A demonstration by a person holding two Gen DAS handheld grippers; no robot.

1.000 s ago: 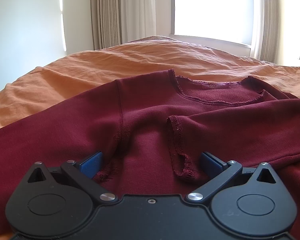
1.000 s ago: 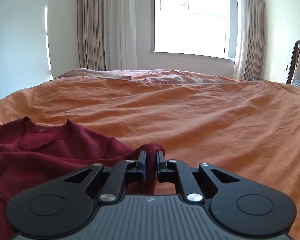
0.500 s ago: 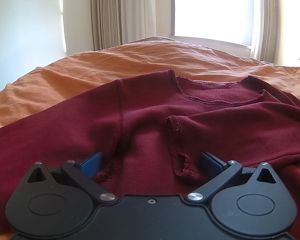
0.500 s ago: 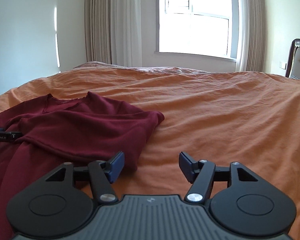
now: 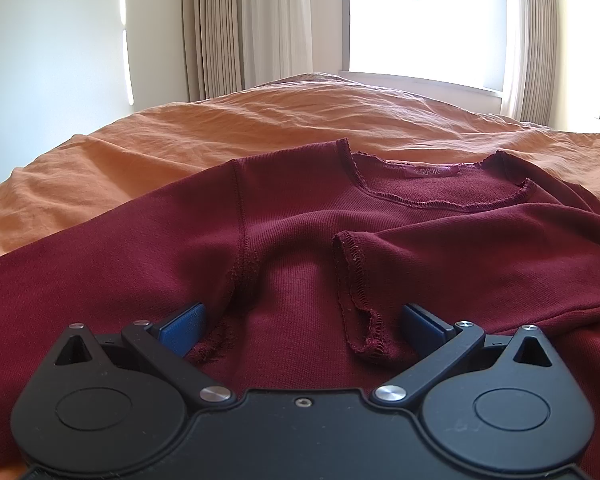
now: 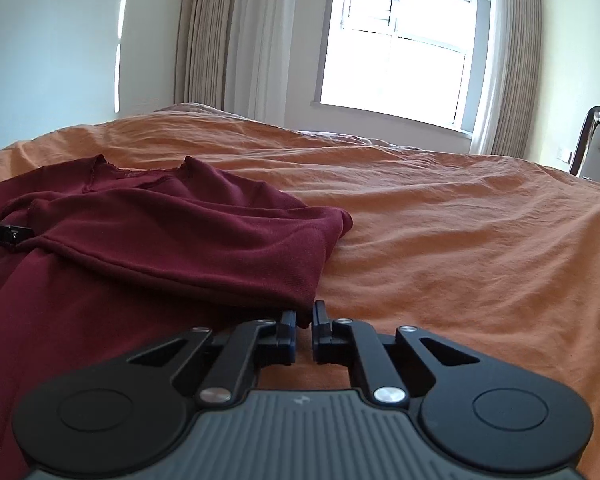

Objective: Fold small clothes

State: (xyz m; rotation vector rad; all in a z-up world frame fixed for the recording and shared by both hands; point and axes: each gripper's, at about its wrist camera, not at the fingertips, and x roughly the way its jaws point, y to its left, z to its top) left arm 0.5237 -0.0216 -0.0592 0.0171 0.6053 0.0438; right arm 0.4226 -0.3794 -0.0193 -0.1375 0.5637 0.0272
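Observation:
A dark red long-sleeved shirt point(image 5: 300, 248) lies on the orange bedsheet point(image 5: 260, 128), neckline away from me, its right sleeve folded across the chest with the cuff point(image 5: 360, 320) near my fingers. My left gripper point(image 5: 302, 326) is open and rests low over the shirt's body, one blue pad on each side of the cuff. In the right wrist view the shirt point(image 6: 160, 240) lies at the left. My right gripper point(image 6: 304, 320) is shut on the shirt's right side edge at the folded corner.
The orange bedsheet point(image 6: 460, 240) stretches wide to the right of the shirt. Curtains and a bright window point(image 6: 396, 64) are behind the bed. A chair back point(image 6: 596, 144) stands at the far right. The left gripper's side point(image 6: 4, 234) pokes in at the left edge.
My right gripper let go of the sleeve fold, opened, pulled back toward me, and has now closed on the shirt's right edge. The left gripper has not moved.

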